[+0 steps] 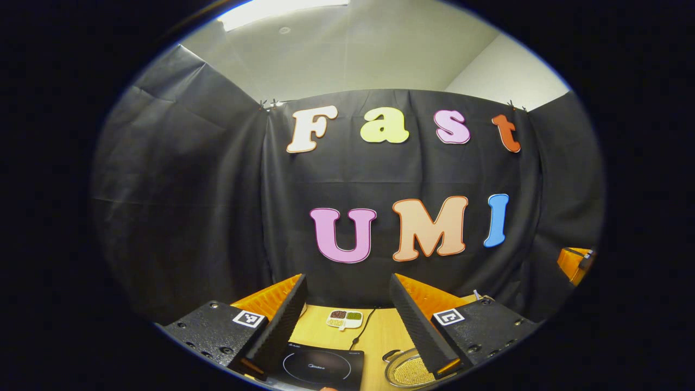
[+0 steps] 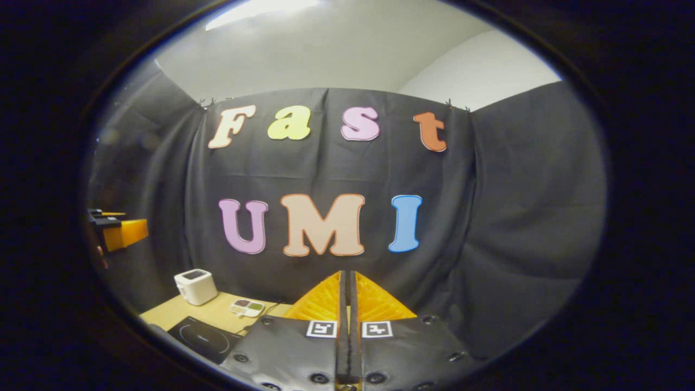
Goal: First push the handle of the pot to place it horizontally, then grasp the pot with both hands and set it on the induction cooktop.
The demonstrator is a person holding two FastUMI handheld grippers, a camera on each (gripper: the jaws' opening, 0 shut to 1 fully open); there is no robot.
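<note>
Left gripper (image 1: 347,304), fingers spread wide, raised above the black glass induction cooktop (image 1: 320,369) on the wooden table (image 1: 380,331). The round metal pot (image 1: 407,372) sits just right of the cooktop. Right gripper (image 2: 347,282), fingers pressed together on nothing.

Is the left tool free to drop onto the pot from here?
Probably yes. The left tool is open and held high above the table; the pot sits low beside the induction cooktop, with nothing visible between them.
</note>
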